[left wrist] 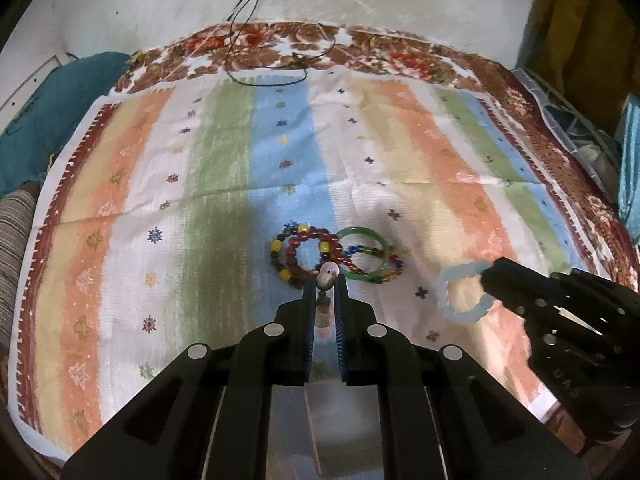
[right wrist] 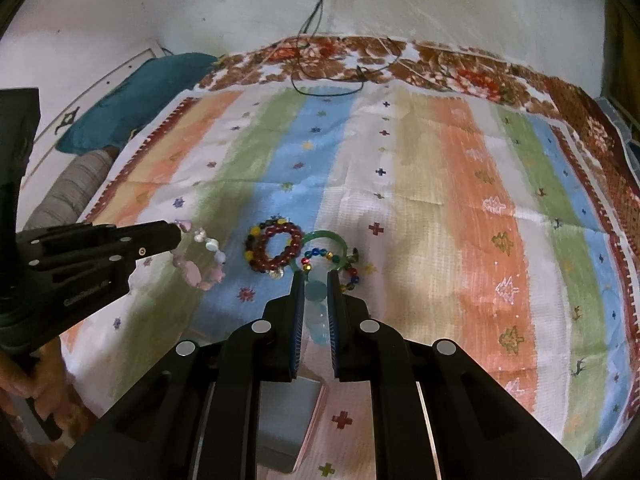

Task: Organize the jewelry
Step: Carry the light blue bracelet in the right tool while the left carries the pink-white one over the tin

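My left gripper [left wrist: 325, 280] is shut on a pink and white bead bracelet [right wrist: 204, 264], which dangles from its tips above the cloth; it enters the right wrist view from the left [right wrist: 178, 230]. My right gripper [right wrist: 314, 278] is shut on a pale blue bracelet [left wrist: 464, 296], held off the cloth at the right of the left wrist view [left wrist: 486, 276]. Just beyond both sets of fingertips a cluster lies on the cloth: a red bead bracelet [left wrist: 320, 236] [right wrist: 262, 246], a dark and yellow bead bracelet [left wrist: 276, 246], a green bangle [left wrist: 362, 230] [right wrist: 324, 234], and a small multicoloured bead strand [left wrist: 362, 250].
The striped cloth [left wrist: 420, 140] covers a floral bedsheet [left wrist: 372, 52]. A black cable [left wrist: 240, 76] trails at the far edge by the wall. A teal pillow [left wrist: 52, 108] lies at the left. A grey flat thing with a pink edge [right wrist: 288, 420] sits under my right gripper. A hand [right wrist: 24, 380] grips the left tool.
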`<state>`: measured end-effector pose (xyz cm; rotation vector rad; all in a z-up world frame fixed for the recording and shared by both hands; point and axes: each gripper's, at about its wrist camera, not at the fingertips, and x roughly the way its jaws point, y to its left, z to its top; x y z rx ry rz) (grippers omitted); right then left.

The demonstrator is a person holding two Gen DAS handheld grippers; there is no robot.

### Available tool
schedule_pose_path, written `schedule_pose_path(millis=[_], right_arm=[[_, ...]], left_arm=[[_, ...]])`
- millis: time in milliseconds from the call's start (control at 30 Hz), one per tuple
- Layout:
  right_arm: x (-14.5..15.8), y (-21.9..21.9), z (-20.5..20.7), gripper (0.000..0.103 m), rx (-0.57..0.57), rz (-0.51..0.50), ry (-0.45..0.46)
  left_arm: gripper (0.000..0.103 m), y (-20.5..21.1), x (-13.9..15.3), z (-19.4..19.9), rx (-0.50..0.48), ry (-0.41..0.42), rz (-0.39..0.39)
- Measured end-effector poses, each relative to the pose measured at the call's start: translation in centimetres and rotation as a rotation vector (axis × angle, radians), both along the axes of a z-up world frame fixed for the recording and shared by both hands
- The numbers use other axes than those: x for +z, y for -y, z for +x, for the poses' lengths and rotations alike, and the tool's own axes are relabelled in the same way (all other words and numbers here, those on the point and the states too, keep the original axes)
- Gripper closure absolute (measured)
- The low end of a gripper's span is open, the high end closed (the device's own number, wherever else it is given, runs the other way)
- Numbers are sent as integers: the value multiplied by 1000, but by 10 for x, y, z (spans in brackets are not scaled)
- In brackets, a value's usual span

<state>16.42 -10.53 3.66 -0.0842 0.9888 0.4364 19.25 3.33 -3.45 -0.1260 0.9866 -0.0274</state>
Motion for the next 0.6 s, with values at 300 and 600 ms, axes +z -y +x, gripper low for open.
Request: schedule_pose_path(millis=[300,600], right_arm=[[8,1,-20,91,28,21,12],[13,1,-43,91,61,47,15]], left_arm=[[94,6,10,-24,-9,27,3],[94,9,24,-53,-19,68,-35]])
